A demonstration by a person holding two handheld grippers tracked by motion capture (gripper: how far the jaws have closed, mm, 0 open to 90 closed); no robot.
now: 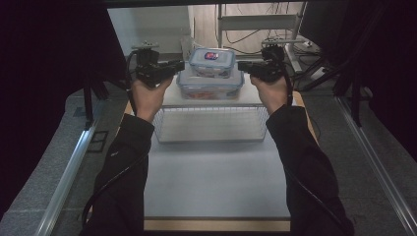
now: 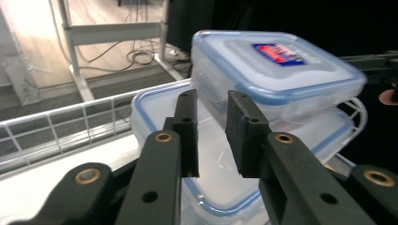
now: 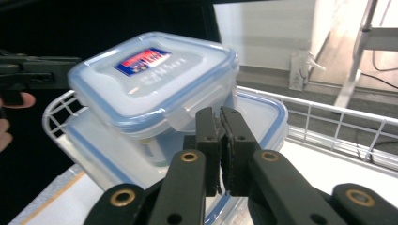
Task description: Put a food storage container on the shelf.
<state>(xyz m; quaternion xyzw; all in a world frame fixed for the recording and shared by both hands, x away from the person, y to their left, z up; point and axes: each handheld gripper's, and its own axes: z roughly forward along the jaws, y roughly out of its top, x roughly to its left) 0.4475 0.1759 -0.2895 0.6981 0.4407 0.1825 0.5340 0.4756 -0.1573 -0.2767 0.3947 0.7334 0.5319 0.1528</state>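
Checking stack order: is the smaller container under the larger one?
No. The smaller container with the red-blue label sits on top of the larger container.

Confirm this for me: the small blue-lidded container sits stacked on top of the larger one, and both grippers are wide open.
Not quite. The small container does sit on the larger container, but the right gripper is shut, its jaws nearly touching in the right gripper view. The left gripper is open.

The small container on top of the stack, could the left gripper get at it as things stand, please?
Probably yes: the left gripper sits right beside the small container, jaws slightly apart, with nothing between them.
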